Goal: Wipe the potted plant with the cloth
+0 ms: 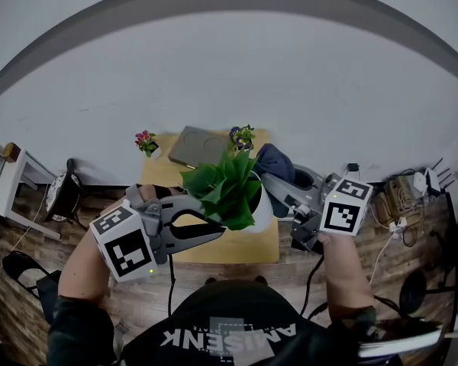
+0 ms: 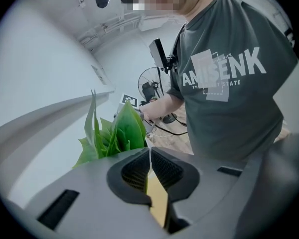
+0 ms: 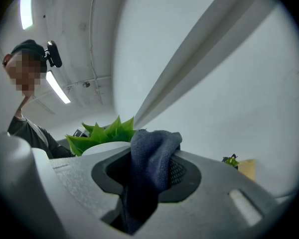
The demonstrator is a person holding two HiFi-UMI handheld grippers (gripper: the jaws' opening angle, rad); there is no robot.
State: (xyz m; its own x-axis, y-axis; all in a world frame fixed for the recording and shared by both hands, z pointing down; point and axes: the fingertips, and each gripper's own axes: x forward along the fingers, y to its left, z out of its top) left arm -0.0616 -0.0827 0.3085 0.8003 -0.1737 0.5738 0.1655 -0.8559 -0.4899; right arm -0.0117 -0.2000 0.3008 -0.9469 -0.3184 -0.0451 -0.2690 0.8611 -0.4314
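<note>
A potted plant (image 1: 229, 185) with broad green leaves stands in a white pot (image 1: 264, 209) on a small wooden table (image 1: 244, 252), toward the table's near right part. The person holds one gripper on each side of it.

The left gripper (image 1: 214, 232) comes in from the left, and its tips lie just under the plant's near leaves. In the left gripper view its jaws are clenched, the ribbed pads meeting with only a thin bright line between them. The green leaves rise just beyond the tips.

The right gripper (image 3: 148, 176) comes in from the right. Its jaws grasp a dark blue cloth (image 3: 152, 156), which bunches up between the pads and hangs down through the gap. In the head view the cloth sits at the far right side of the plant, just beside the leaves; whether it touches them cannot be told.

Farther back on the table lie a grey tray (image 1: 196, 147), a small pot of pink flowers (image 1: 146, 142) at the far left corner and a small pot of purple flowers (image 1: 242, 136) just right of the tray.
</note>
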